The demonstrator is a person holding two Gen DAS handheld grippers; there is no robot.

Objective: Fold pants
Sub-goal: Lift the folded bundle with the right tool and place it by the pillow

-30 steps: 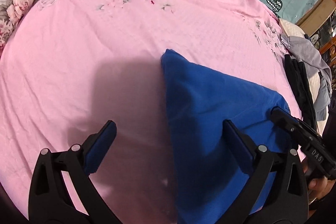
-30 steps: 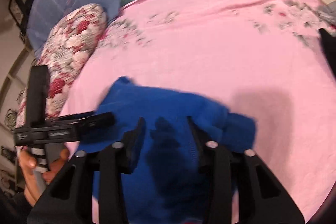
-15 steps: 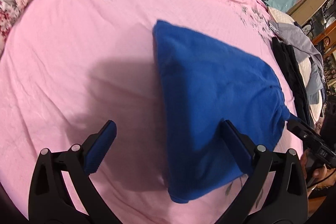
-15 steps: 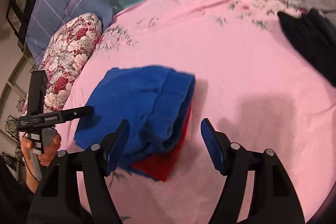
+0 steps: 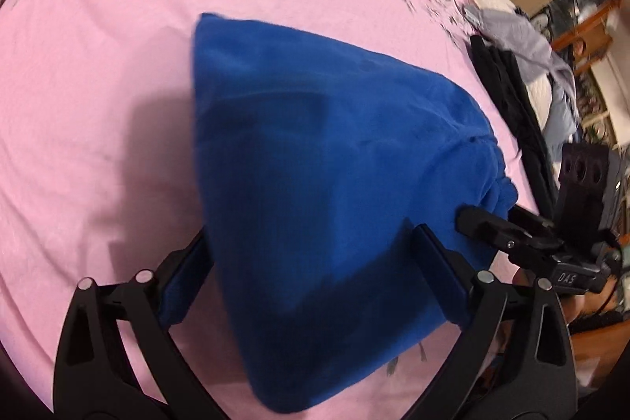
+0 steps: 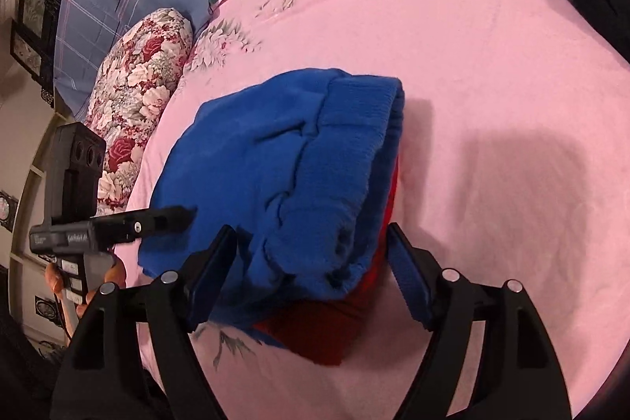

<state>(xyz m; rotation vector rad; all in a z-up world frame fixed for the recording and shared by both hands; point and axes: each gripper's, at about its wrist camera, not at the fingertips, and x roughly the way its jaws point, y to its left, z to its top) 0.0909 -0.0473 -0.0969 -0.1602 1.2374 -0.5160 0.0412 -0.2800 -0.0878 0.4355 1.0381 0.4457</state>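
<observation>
Folded blue pants (image 5: 334, 160) on pink bedsheet (image 5: 98, 85). Left hand-held gripper (image 5: 315, 274) and right hand-held gripper (image 6: 311, 274) both spread wide, gripping nothing. Red layer (image 6: 346, 325) beneath visible only in right view.

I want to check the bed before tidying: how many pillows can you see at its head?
2: a floral pillow at the pink sheet's far left corner, and a blue plaid pillow just behind it. Others may be hidden out of frame.

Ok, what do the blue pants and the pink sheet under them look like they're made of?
Blue pants: likely fleece or brushed knit, matte and fuzzy, with a ribbed band at one end. Pink sheet: thin woven fabric, probably cotton, smooth with fine wrinkles and printed flowers.
</observation>
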